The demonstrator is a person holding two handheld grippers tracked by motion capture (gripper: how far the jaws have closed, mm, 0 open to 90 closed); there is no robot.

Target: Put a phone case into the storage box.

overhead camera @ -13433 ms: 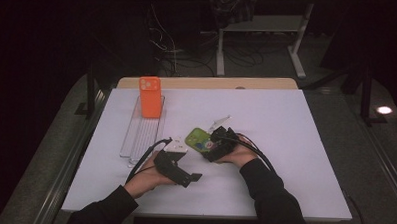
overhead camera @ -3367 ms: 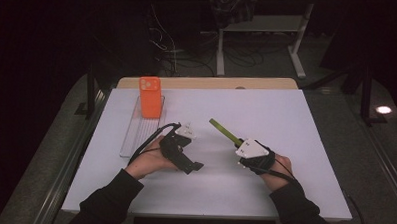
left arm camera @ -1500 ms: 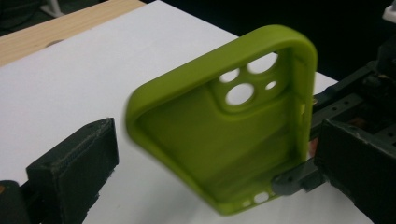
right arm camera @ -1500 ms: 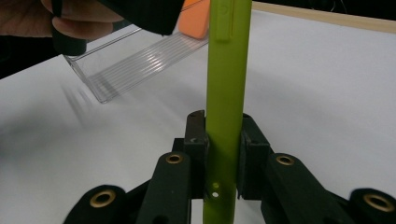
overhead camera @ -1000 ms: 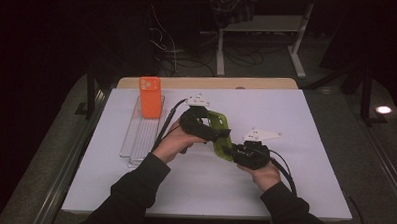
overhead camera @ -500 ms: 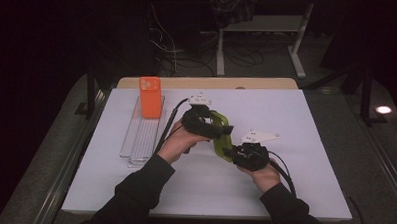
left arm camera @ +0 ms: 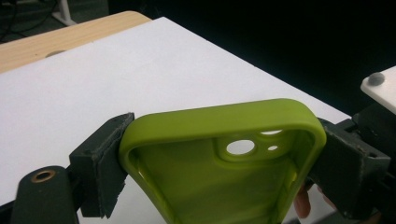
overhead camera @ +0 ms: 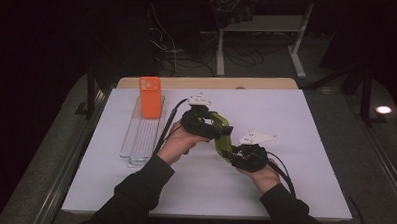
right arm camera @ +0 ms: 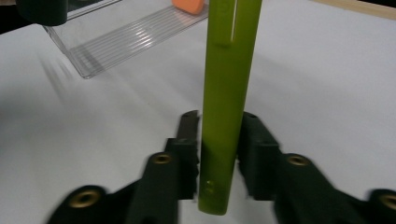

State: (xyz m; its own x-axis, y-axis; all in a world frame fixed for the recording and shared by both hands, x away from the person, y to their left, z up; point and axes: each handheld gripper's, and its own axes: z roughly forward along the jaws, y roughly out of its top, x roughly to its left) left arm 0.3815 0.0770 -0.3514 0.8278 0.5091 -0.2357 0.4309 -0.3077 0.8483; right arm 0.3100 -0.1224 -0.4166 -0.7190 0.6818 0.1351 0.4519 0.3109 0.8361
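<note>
Since the right hand-held gripper (right arm camera: 218, 140) has just been loosening off the green phone case (overhead camera: 222, 135) (held above mid-worktop (overhead camera: 311, 121)), while the left hand-held gripper (left arm camera: 224, 154) clamps across its far end, it could sag or twist out.

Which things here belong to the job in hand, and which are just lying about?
In the job:
green phone case
left hand-held gripper
right hand-held gripper

Lying about:
orange phone case
clear tray
</note>
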